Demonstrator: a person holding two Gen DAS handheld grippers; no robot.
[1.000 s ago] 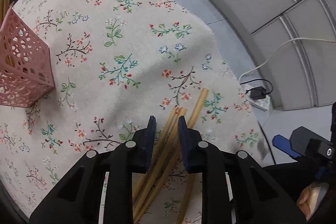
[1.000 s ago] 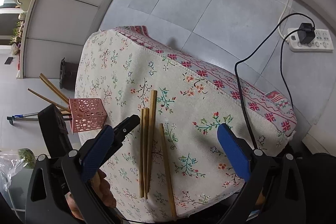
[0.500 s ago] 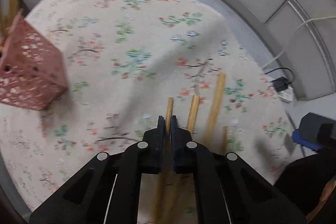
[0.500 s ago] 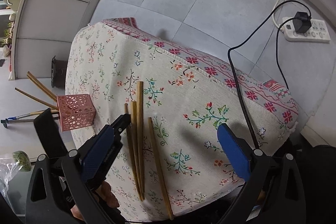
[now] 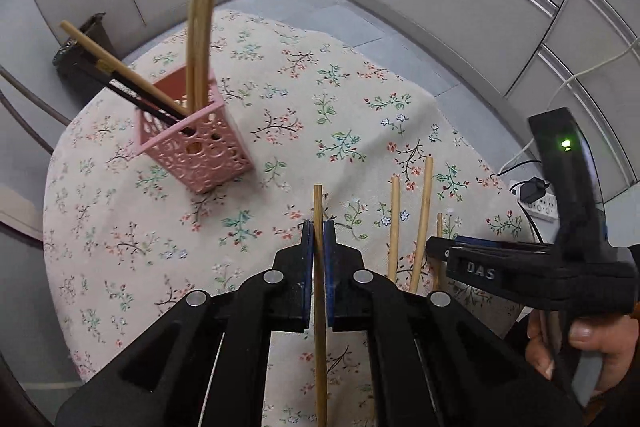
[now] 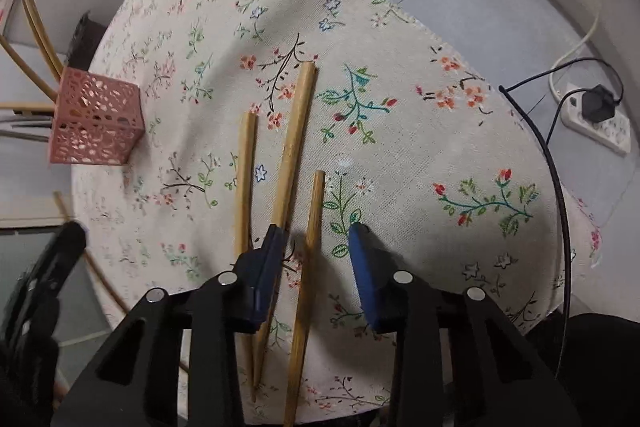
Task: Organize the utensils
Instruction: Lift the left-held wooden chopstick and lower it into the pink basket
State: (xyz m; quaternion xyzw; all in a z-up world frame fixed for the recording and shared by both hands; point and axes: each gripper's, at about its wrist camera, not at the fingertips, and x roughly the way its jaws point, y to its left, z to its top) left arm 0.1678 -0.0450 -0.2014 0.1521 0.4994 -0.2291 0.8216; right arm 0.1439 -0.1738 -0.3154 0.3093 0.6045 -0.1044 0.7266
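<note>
Bamboo chopstick (image 5: 319,267) pinched between pressed-together jaws of left gripper (image 5: 319,231), held above floral tablecloth (image 5: 280,99). Three more chopsticks (image 6: 294,143) lie on cloth just right of it. Right gripper (image 6: 316,239) jaws spread, straddling rightmost chopstick (image 6: 310,247). Pink basket (image 5: 192,143) with upright chopsticks stands well left of held chopstick. Power strip (image 6: 596,123) on floor beyond cloth.

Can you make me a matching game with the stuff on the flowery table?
Things:
1. left tongs
2. right tongs
3. pink holder
4. white power strip

States:
A. on the floor, black plug in it
B. open over a chopstick lying on the cloth
C. shut on one chopstick
D. standing on the table with chopsticks sticking out

Pairs: 1-C, 2-B, 3-D, 4-A
</note>
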